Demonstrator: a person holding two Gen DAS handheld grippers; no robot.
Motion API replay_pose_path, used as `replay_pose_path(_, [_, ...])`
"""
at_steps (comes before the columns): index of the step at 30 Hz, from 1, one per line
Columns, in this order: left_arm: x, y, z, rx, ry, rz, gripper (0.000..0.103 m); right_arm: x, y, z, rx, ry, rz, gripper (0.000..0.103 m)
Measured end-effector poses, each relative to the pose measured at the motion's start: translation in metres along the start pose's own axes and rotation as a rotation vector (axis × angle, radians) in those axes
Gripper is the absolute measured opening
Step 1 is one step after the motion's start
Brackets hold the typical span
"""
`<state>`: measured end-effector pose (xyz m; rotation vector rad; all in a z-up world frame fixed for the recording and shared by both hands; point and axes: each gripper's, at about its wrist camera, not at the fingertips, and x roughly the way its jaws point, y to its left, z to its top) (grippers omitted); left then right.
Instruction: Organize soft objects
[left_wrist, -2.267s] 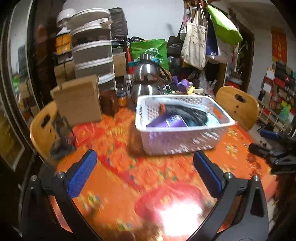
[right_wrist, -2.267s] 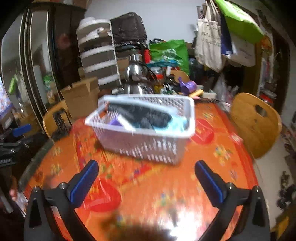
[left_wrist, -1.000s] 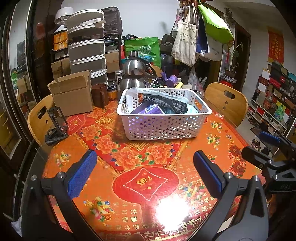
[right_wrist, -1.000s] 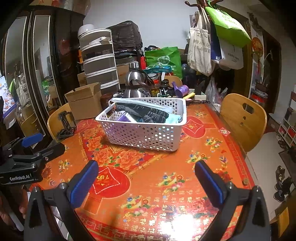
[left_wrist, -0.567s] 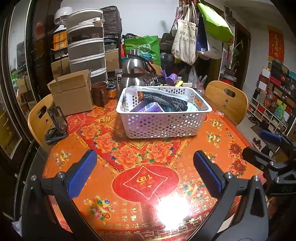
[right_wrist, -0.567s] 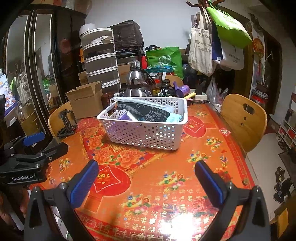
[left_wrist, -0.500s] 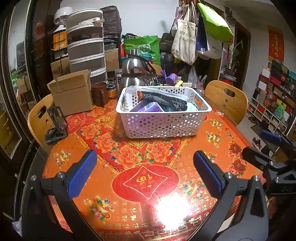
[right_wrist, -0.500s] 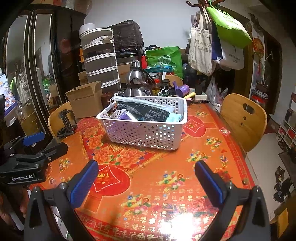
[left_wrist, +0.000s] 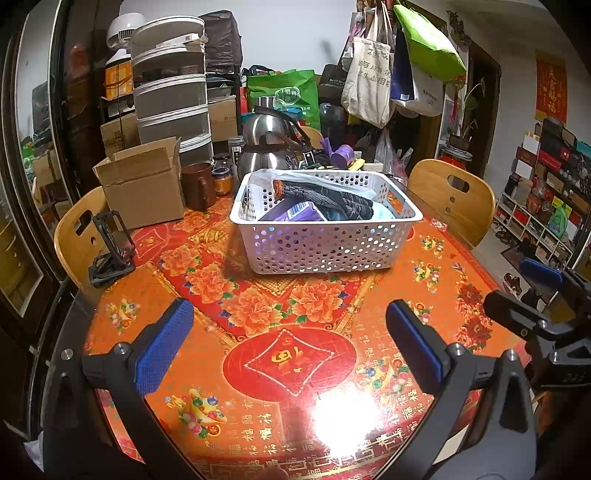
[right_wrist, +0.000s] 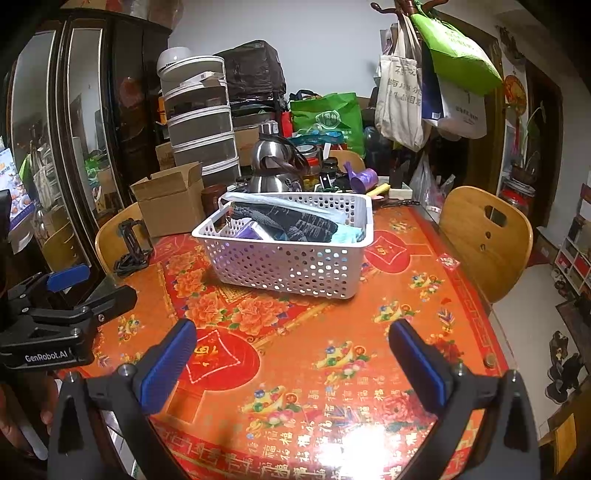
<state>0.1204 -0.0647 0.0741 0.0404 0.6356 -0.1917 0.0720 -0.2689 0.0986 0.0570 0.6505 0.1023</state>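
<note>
Both grippers hang wide open and empty over the near table: left gripper (left_wrist: 290, 339) at lower centre of its view, right gripper (right_wrist: 291, 350) likewise. Over the last couple of seconds the blur has gone and the white basket (left_wrist: 325, 251) now sits smaller, mid-frame, so they've drawn back and steadied. Soft things, a dark cloth (left_wrist: 325, 195) among them, lie piled inside; nothing's loose on the tablecloth (left_wrist: 288, 317).
</note>
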Motion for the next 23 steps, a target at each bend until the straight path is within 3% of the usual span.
replay_pose_path(23, [0.0021, -0.0018, -0.0006, 0.012, -0.003, 0.001, 0.103, 0.0006, -0.0006, -0.0011, -0.002, -0.005, 0.004, 0.103])
